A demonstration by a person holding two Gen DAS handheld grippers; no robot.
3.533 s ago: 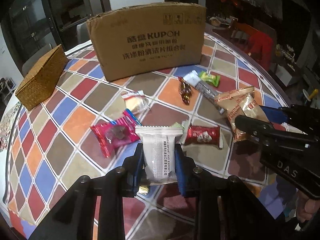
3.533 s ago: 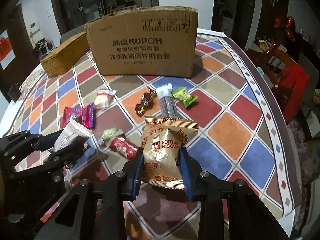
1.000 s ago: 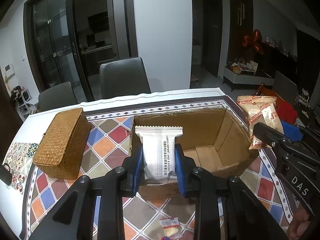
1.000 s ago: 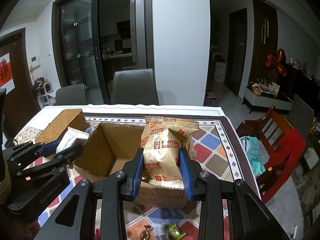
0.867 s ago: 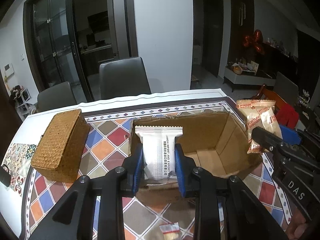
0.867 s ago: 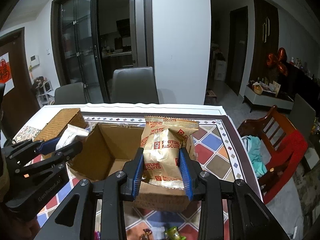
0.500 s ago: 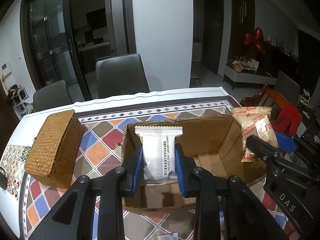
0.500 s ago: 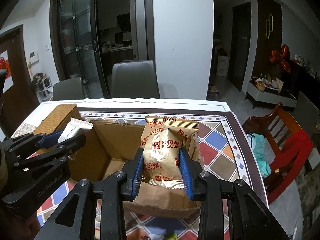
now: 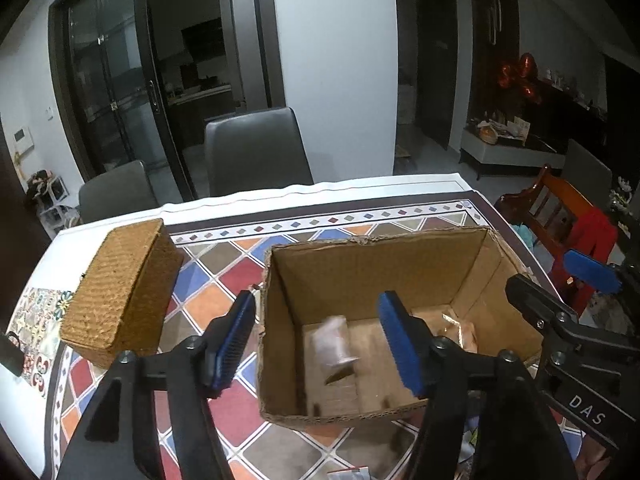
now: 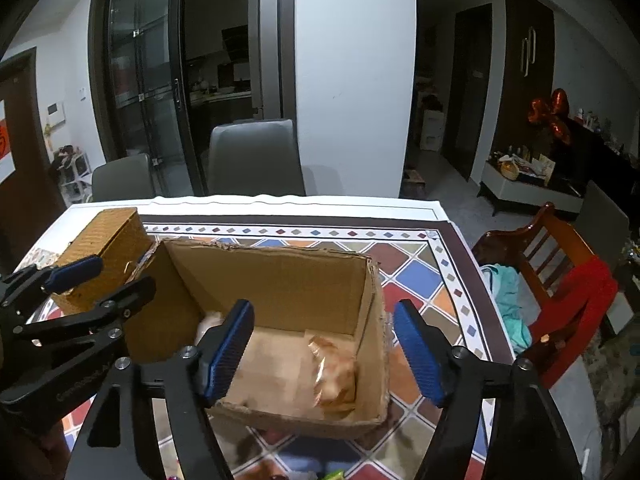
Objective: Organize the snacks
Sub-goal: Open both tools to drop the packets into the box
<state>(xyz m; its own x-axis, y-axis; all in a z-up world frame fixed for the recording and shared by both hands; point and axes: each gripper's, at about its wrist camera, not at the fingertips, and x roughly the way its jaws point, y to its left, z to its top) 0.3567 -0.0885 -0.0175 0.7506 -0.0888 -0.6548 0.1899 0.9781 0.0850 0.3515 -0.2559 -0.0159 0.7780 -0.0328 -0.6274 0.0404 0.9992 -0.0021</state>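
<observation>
Left claw and right claw both gape wide, holding nothing, above an open cardboard box at frame centre. Inside on its floor, a blurred white packet lies lower centre, a gold biscuit bag lower right, long axis unclear. The bench has colourful diamond tiles; a wicker box sits left, grey chairs behind.

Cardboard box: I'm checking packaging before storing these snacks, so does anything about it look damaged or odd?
The cardboard box has a ragged, torn top rim and no flaps. Otherwise it stands upright.
</observation>
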